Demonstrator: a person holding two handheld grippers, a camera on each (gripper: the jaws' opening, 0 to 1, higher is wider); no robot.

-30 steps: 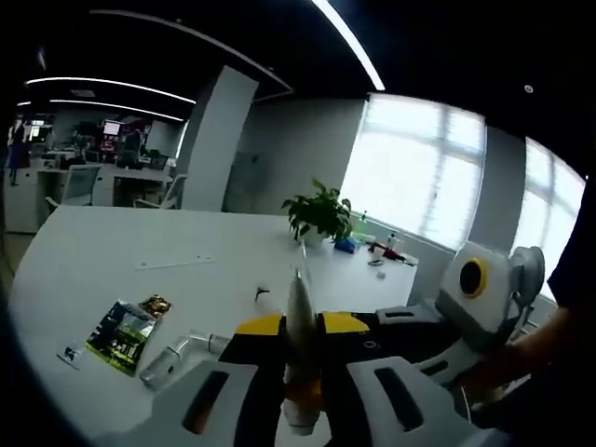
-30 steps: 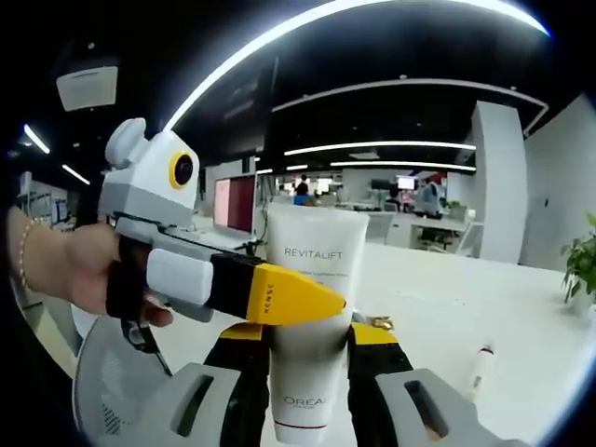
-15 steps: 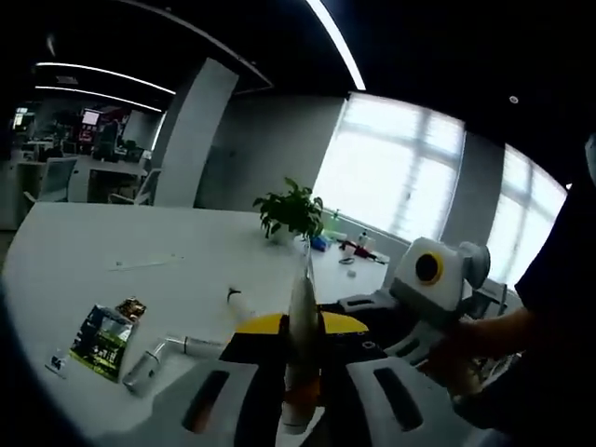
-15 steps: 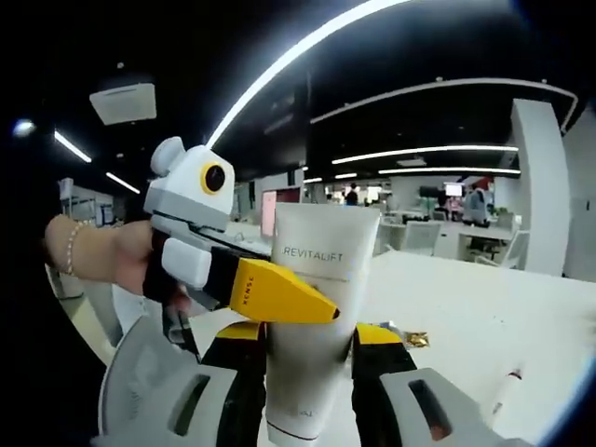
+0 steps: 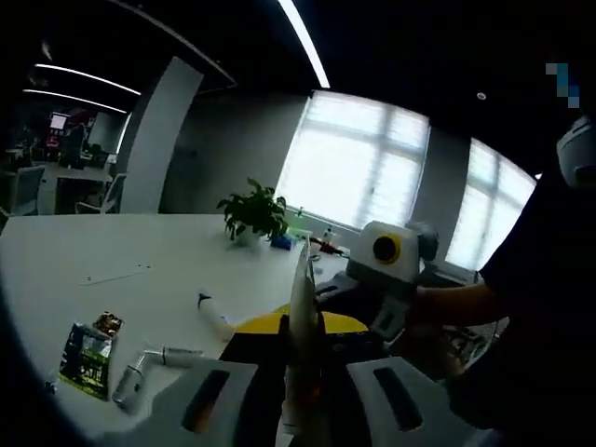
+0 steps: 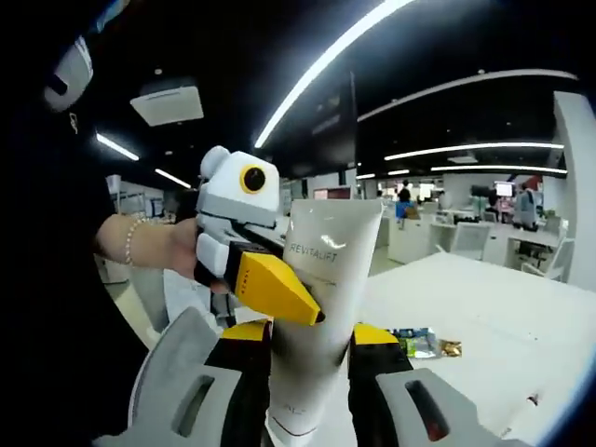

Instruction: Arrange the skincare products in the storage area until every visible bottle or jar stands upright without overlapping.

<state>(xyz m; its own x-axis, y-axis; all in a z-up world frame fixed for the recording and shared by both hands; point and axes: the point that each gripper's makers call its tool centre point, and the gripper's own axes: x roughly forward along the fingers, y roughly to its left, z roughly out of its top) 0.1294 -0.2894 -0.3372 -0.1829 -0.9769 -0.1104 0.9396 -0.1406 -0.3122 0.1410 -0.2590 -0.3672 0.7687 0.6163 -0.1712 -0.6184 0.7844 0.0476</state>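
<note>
Holding a white cream tube (image 6: 312,307) between them, both grippers are raised above a large white tabletop (image 5: 121,265) in an open office. In the right gripper view, the right gripper (image 6: 307,340) has its yellow-tipped jaws closed on the lower body of the tube, which stands upright with its flat crimped end up and the word REVITALIFT printed across it. The left gripper (image 6: 279,293), held in a person's hand (image 6: 182,251), reaches in from the left, and its yellow jaw tip lies against the front of the tube. In the left gripper view, the same tube (image 5: 300,349) shows edge-on as a thin pale blade rising between the left gripper's (image 5: 300,326) jaws, which are closed on it, while the right gripper (image 5: 377,279) sits just behind it, held by a hand on the right. On the tabletop, near its close edge at the left, lie a green sachet (image 5: 86,358) and a small grey tube (image 5: 140,368) on its side, with a white tube (image 5: 212,312) lying a little farther in. A potted plant (image 5: 251,214) stands near the far edge by the windows.
</note>
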